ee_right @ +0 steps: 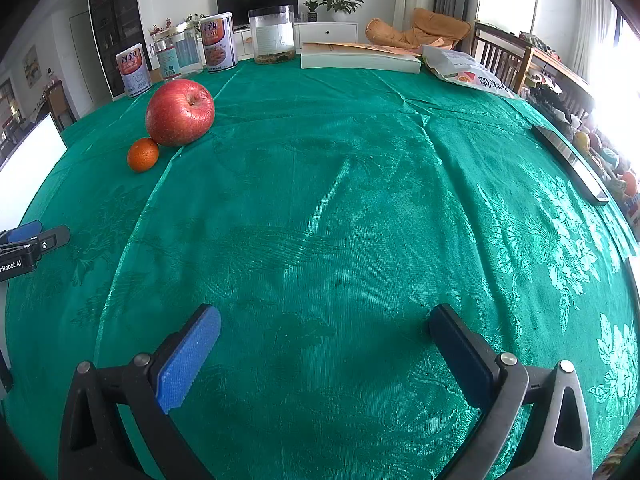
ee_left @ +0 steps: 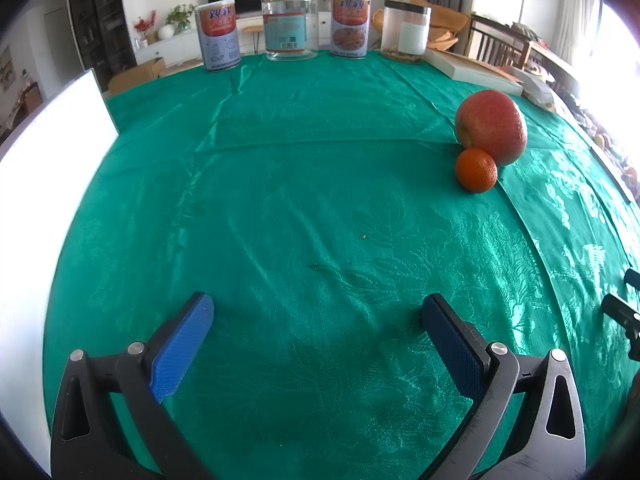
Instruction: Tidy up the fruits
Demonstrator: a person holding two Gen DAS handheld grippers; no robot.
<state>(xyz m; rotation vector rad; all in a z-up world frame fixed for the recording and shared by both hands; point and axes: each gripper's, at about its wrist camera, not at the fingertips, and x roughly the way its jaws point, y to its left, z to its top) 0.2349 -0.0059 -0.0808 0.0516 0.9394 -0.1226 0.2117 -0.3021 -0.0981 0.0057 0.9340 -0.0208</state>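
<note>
Green damask tablecloth (ee_left: 304, 184), shiny and creased along its fold lines, covers the whole table in both views. At the far edge, around twelve o'clock, lies a thick white paperback book (ee_right: 360, 58), with a printed snack bag (ee_right: 466, 70) just beside it toward one o'clock. A row of containers stands along that edge: two printed tins (ee_left: 218, 36) (ee_left: 349, 24), a clear glass jar with a gold lid (ee_left: 291, 24) between them, and a clear plastic jar with a dark lid (ee_left: 405, 32) holding a little something at its bottom, too small to name. A bright white panel (ee_left: 44, 184) stands at nine o'clock in the left wrist view.

A large red apple (ee_right: 180, 112) sits on the cloth at two o'clock from the left gripper (ee_left: 318, 312) and at eleven o'clock from the right gripper (ee_right: 324, 324). A small round orange mandarin (ee_right: 143, 154) rests just in front of it, touching or nearly so.

Both grippers hover low over bare cloth, well apart from the fruit, each with its blue-padded jaws spread wide and holding nothing. A dark phone (ee_right: 572, 164) lies near the table edge at two o'clock from the right gripper.
</note>
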